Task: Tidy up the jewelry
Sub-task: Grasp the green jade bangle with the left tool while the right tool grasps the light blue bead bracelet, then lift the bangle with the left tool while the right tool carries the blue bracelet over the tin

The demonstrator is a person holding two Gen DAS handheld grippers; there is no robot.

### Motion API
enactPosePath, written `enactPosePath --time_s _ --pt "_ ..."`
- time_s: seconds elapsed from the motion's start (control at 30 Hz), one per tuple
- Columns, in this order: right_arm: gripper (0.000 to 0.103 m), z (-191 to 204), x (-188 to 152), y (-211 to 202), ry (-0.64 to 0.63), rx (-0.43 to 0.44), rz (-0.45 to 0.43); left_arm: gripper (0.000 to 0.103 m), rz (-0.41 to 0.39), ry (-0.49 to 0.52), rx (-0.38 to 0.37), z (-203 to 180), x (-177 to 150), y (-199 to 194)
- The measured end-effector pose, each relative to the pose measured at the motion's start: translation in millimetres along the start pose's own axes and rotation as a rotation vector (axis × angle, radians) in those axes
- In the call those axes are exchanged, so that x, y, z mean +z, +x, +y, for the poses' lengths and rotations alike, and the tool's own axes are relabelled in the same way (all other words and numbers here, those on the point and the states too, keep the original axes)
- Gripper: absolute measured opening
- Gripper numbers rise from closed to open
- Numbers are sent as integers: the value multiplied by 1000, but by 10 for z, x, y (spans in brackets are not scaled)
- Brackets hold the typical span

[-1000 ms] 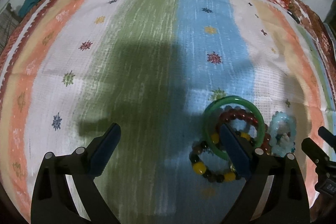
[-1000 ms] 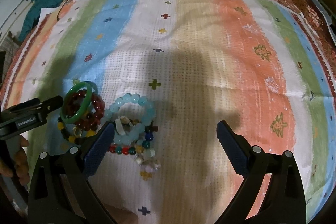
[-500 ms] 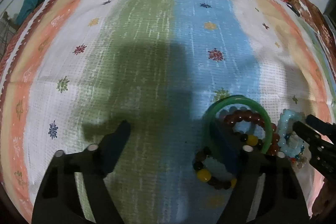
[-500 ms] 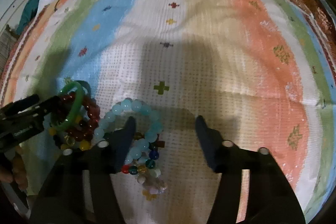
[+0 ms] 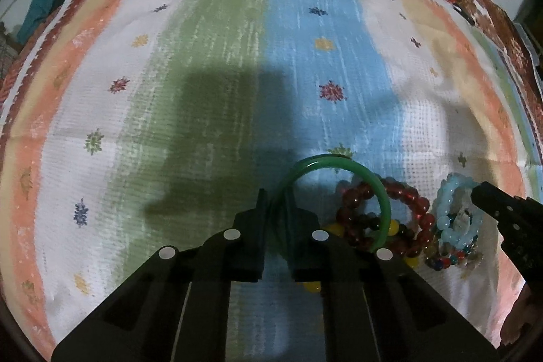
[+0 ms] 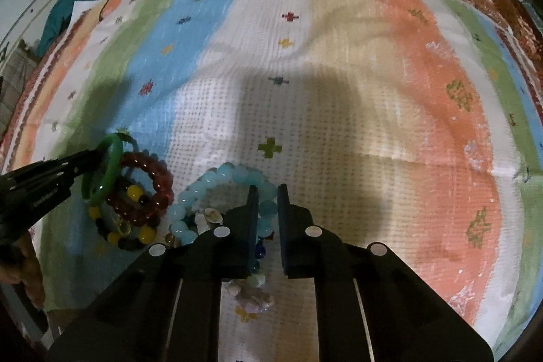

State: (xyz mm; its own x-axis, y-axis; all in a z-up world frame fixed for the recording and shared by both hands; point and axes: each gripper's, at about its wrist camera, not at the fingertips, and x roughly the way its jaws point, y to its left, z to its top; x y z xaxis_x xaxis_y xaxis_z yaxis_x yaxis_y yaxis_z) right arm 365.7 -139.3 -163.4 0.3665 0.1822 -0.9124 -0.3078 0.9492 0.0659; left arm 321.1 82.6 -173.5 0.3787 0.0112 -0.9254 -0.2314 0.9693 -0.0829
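The green bangle point(image 5: 342, 163) sits tilted atop the red bead bracelet point(image 5: 400, 192) on the striped cloth point(image 5: 203, 90), its rim pinched in the nearly closed left tongs point(image 5: 276, 209). The right tongs point(image 6: 266, 202) clamp the pale blue bead bracelet point(image 6: 217, 178). Lift each slowly, straight up, so neighbouring strands don't snag.

A green bangle point(image 5: 342, 162), dark red beads point(image 5: 404, 192), pale blue beads point(image 6: 217, 180) and yellow-and-black beads point(image 6: 135, 192) lie on a pastel-striped cloth point(image 6: 339, 90).
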Motion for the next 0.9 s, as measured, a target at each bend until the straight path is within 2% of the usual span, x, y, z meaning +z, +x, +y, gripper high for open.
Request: enactPosePath --time_s 0.37,0.63,0.9 --pt "12 70 -88 -281 -34 -16 -50 6 -36 0 15 -65 -16 -323" --pt "12 216 -96 -531 -62 9 -102 7 -66 11 36 -126 -53 -528" --pt "12 238 -177 -632 -70 1 -108 7 -97 21 37 -143 -126 -742"
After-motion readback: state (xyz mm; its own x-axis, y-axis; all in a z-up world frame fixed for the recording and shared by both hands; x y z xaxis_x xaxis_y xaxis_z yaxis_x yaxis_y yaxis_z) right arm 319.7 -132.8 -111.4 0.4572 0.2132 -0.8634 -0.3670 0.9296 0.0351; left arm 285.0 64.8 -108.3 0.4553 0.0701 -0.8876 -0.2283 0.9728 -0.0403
